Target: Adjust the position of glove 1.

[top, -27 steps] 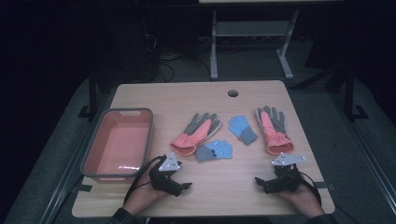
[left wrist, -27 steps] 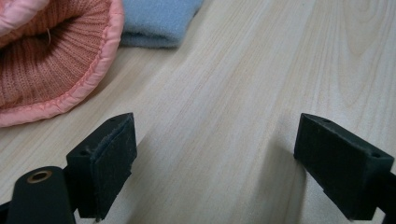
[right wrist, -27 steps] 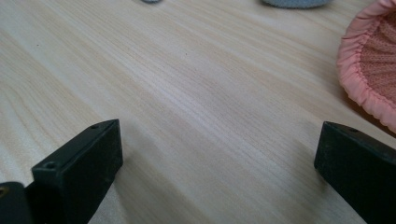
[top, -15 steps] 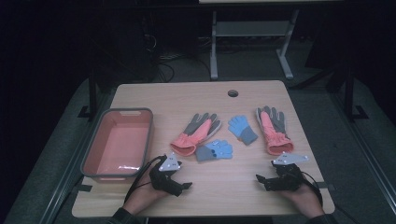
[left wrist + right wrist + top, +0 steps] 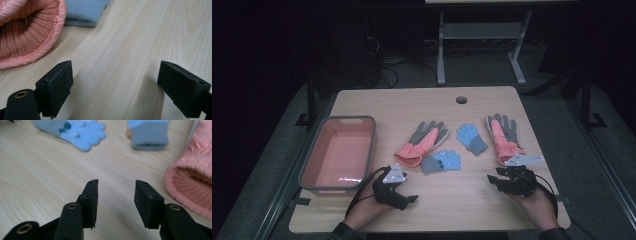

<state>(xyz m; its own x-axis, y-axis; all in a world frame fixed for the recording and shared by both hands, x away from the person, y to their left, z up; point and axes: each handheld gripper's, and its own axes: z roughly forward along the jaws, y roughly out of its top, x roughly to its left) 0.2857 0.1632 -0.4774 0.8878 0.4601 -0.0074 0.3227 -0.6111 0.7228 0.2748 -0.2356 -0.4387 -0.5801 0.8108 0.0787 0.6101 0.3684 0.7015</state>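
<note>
Two pink-and-grey gloves and two small blue gloves lie mid-table. My left gripper (image 5: 408,193) (image 5: 115,72) rests at the front left, jaws open over bare wood. Just beyond it are the left pink glove's cuff (image 5: 408,153) (image 5: 25,32) and a blue glove (image 5: 442,161) (image 5: 85,11). At the front right, my right gripper (image 5: 493,181) (image 5: 116,185) is open with nothing between its jaws. It faces that blue glove (image 5: 75,130), the other blue glove (image 5: 471,137) (image 5: 148,132) and the right pink glove (image 5: 502,135) (image 5: 192,180).
A pink bin with a grey rim (image 5: 312,165) sits on the left of the wooden table (image 5: 462,205). A round cable hole (image 5: 461,100) is near the far edge. Beyond the table a metal stand (image 5: 442,50) rises from a dark floor.
</note>
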